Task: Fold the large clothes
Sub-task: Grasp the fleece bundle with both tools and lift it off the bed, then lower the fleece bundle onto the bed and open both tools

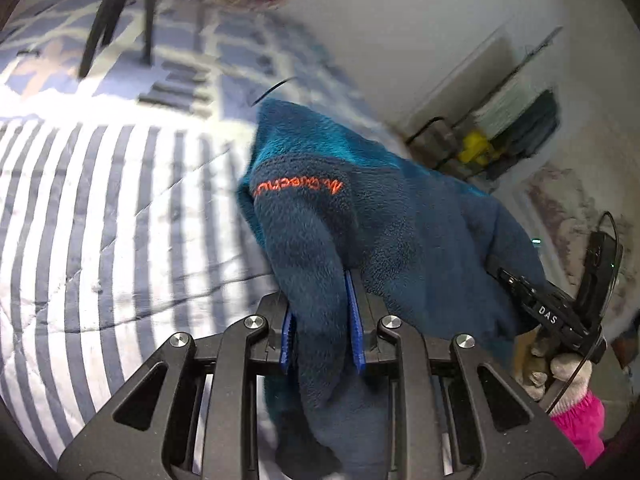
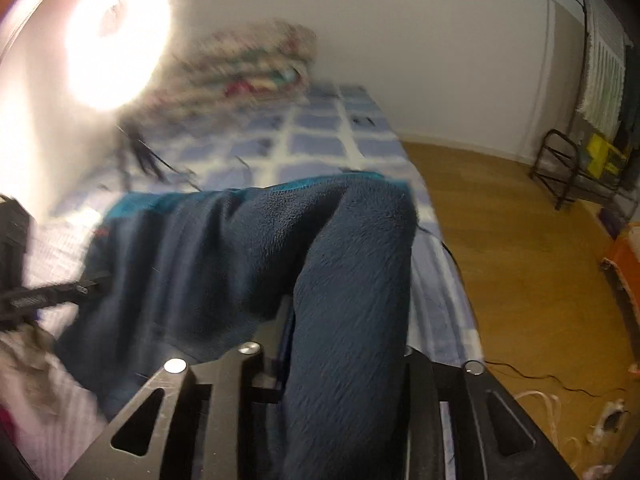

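1. The left gripper (image 1: 322, 320) was clamped on a thick fold of the blue fleece (image 1: 360, 216); its 2 blue finger pads (image 1: 356, 320) pressed against the cloth from either side.
2. The fleece rose up and away from those pads, hanging in the air above the striped bedspread (image 1: 100, 220), with an orange embroidered logo (image 1: 298, 187) showing upside down near a teal panel.
3. In the left wrist view the right gripper (image 1: 560, 312) stood at the right edge of the fleece, held by a hand in a light knitted glove (image 1: 560, 376) with a pink cuff below it.
4. In the right wrist view the right gripper (image 2: 340, 364) had a bulky roll of the same fleece (image 2: 352, 280) lying between its arms. The cloth hid the fingertips, so I could not tell whether they were closed on it.
5. The rest of the garment stretched leftward from there toward the left gripper (image 2: 48, 296), which showed dark and blurred at the left edge.
6. Beyond the fleece lay a blue-and-white checked cover (image 2: 320, 136) on the bed, with a blurred pile of patterned fabric (image 2: 248, 68) at its far end.
7. A wooden floor (image 2: 520, 240) ran to the right of the bed, and a dark metal rack (image 2: 560, 168) stood near the far wall.
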A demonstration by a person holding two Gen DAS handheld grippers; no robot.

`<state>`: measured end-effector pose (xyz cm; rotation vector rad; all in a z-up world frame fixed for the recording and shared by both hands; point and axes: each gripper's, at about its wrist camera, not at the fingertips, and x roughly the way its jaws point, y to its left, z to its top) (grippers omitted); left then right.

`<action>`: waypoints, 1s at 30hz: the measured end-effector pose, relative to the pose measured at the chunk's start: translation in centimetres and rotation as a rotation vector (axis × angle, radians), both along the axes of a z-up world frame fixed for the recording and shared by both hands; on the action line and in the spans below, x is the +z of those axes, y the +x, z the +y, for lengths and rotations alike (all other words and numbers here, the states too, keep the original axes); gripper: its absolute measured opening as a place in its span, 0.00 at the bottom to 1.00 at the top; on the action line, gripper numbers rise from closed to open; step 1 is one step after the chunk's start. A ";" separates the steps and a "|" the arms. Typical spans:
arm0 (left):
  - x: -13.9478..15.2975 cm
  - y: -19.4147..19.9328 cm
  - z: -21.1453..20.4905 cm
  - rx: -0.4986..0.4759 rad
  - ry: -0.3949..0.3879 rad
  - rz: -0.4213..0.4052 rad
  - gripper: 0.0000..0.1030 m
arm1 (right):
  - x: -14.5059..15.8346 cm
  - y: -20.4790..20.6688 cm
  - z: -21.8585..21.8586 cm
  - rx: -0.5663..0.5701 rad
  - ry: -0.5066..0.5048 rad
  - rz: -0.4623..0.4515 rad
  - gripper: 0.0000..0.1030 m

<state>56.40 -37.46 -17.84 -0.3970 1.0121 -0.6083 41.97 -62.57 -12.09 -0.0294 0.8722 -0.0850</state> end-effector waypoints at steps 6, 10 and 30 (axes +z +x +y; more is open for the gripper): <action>-0.4 0.3 -0.4 0.017 0.074 -0.022 0.44 | -2.2 0.3 -2.3 -0.110 -0.048 0.018 0.71; 1.2 -0.9 0.0 0.029 0.100 -0.033 0.44 | -0.2 -1.0 -2.7 -0.136 -0.063 -0.013 0.70; 22.8 -24.3 5.1 -0.053 0.202 -0.345 0.44 | 15.0 -17.4 8.2 -0.056 -0.019 -0.172 0.70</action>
